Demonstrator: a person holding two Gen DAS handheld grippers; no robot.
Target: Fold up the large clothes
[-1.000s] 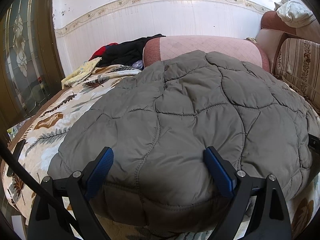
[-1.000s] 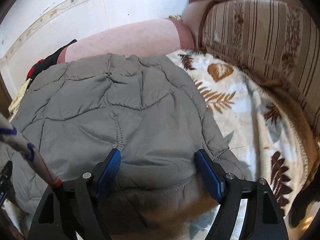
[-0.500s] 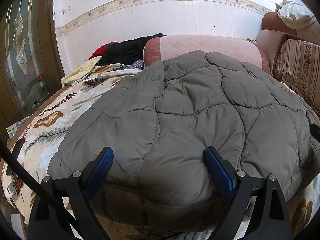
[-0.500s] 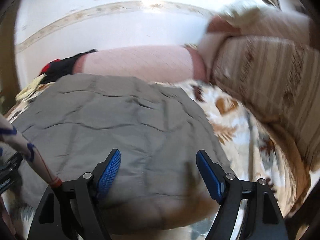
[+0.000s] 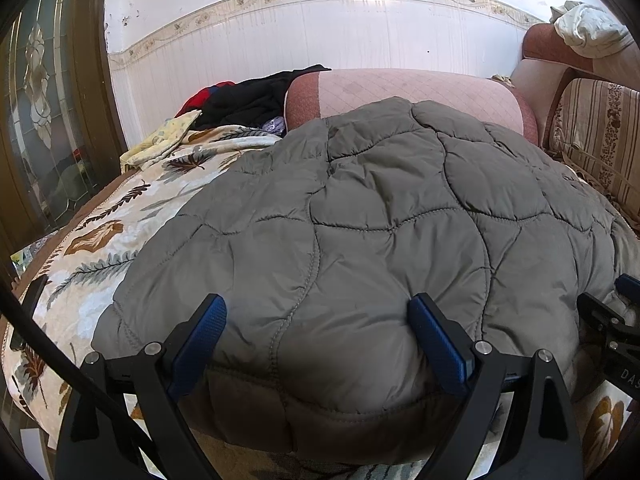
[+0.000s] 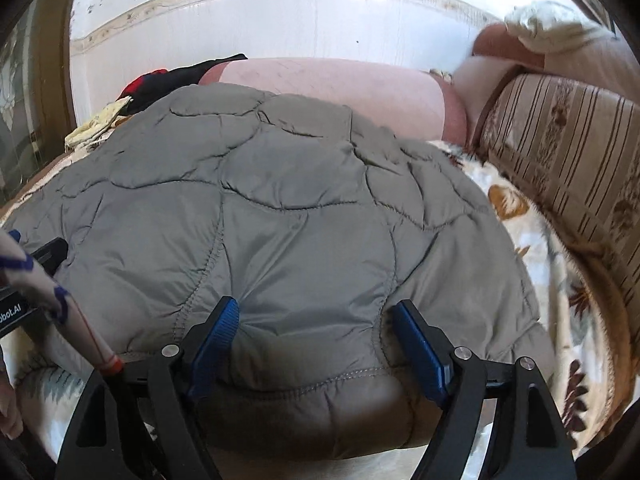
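A grey quilted jacket (image 5: 360, 220) lies spread flat on a leaf-patterned cover (image 5: 100, 240). My left gripper (image 5: 316, 308) stands open over the jacket's near hem, toward its left side, with the blue pads far apart and puffy fabric bulging between them. In the right wrist view the jacket (image 6: 300, 200) fills the middle. My right gripper (image 6: 315, 312) is open over the hem further right, its fingertips denting the fabric and raising small creases. Each gripper shows in the other's view: the right gripper (image 5: 612, 320) at the right edge, the left gripper (image 6: 44, 256) at the left edge.
A pink bolster (image 5: 400, 92) lies behind the jacket against the white wall. Dark and red clothes (image 5: 256, 96) and a yellow cloth (image 5: 160, 144) sit at the back left. A striped cushion (image 5: 600, 140) rises on the right, a glass door (image 5: 40, 120) on the left.
The right gripper rolled level and slid left along the hem, leaving more jacket to its right. It now reaches further into the left wrist view. The left gripper has not moved.
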